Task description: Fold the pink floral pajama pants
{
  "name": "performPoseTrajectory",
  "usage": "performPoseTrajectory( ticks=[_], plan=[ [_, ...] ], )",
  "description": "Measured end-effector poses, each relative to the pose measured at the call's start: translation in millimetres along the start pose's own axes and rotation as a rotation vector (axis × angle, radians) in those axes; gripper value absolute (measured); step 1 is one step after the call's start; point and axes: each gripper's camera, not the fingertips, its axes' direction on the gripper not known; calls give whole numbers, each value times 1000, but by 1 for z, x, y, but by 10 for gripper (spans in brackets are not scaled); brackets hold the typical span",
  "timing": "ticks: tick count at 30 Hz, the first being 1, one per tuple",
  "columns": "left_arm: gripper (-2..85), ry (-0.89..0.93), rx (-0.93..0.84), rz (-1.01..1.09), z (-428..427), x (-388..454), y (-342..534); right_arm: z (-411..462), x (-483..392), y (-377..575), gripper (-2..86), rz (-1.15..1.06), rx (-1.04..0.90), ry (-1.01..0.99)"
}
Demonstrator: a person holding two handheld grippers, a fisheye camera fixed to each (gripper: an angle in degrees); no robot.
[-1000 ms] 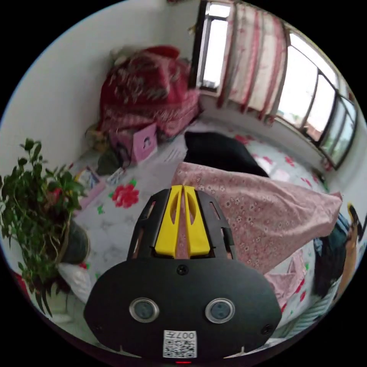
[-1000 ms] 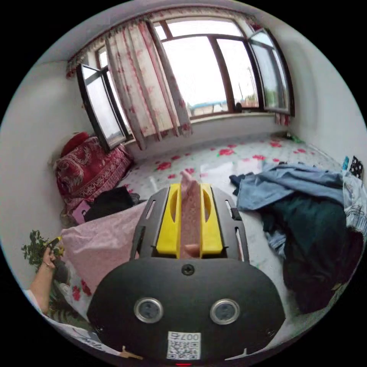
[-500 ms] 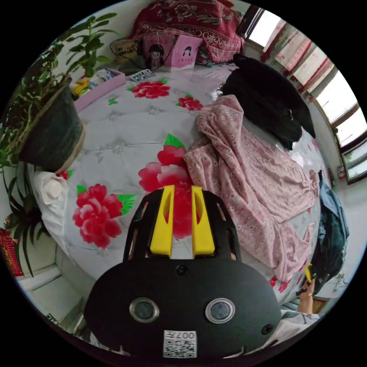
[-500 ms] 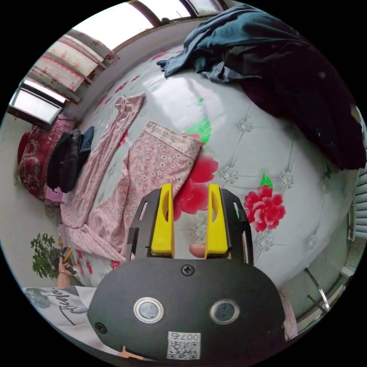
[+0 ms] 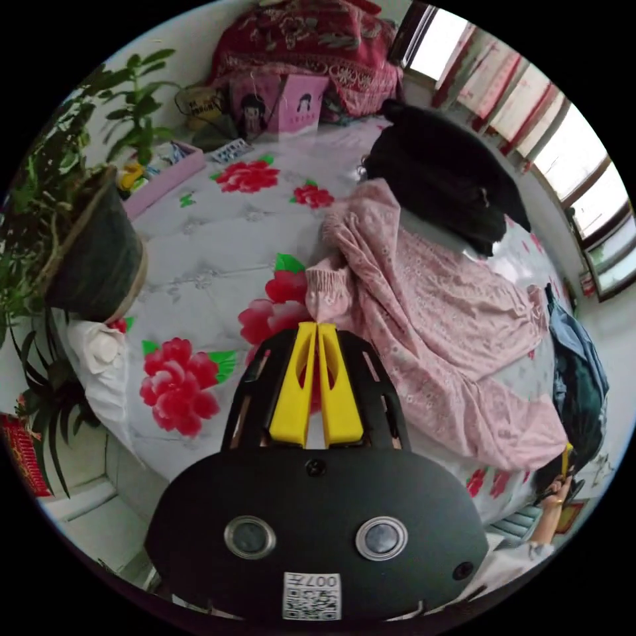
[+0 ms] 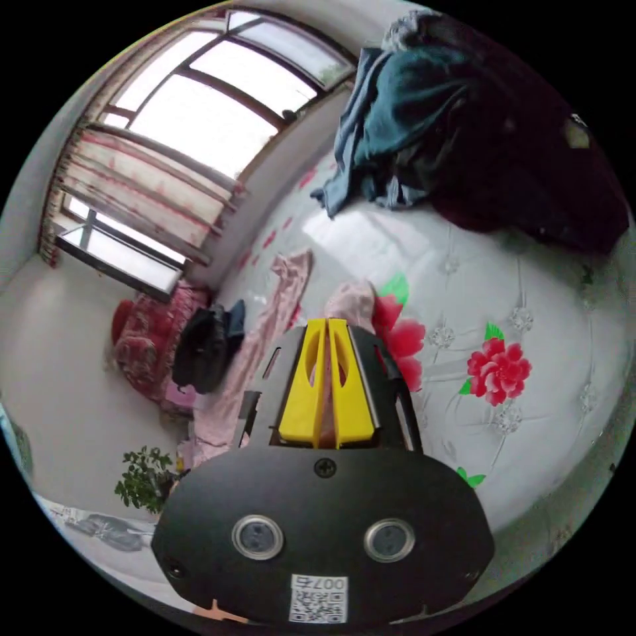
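**Both grippers closed, pants loose on the bed**

My left gripper has its yellow jaws pressed together at the tips. They sit just short of the gathered waistband of the pants, and I see no cloth between them, so I judge it closed on nothing. My right gripper is closed too; a thin pale strip shows low between its jaws, and I cannot tell if that is fabric or something behind, so I won't call it a hold.

The pants lie rumpled on the flowered bed, waistband bunched towards my left gripper, legs running away beside the black garment.

What could go wrong: the waistband is scrunched into ridges, so a pinch there may catch only one layer and the pants would twist when lifted. The far edge touches the black garment, which could drag along. The near edge hangs close to the bed's side and could slide off if I pull towards me.

The left gripper view gives the waistband, the wrinkles, the plant pot and a hand at the far corner. The right gripper view gives instead the long leg stretched towards the window and the heap of dark clothes well apart from the pants.
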Motion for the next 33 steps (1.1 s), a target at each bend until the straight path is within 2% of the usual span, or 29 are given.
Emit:
performPoseTrajectory(
  ticks=[2,6,8,11,13,15,20,24,33],
  plan=[
    [-10,61,31,2,-39,-22,24,-45,-16,-4,-2,-24,62,-31],
    [-10,51,57,-39,-75,-49,59,-111,-84,-13,-1,-183,168,7],
    [-10,31,-6,-69,-65,-56,76,-110,-114,-20,1,-272,156,105],
    [-10,-1,-58,-82,-47,-53,94,-51,-136,-34,10,-370,31,314],
    [-10,-25,-75,-67,-41,-48,101,3,-125,-41,23,-389,-98,386],
    [-10,-44,-81,-53,-40,-44,105,65,-99,-41,37,-362,-315,421],
    [-10,-69,-89,-59,-45,-39,121,70,-64,-6,41,-352,-303,448],
    [-10,-73,-107,-104,-42,-35,128,73,-7,20,45,-310,-440,532],
    [-10,-101,-128,-141,-44,-15,120,110,56,21,52,-257,-535,678]
  ],
)
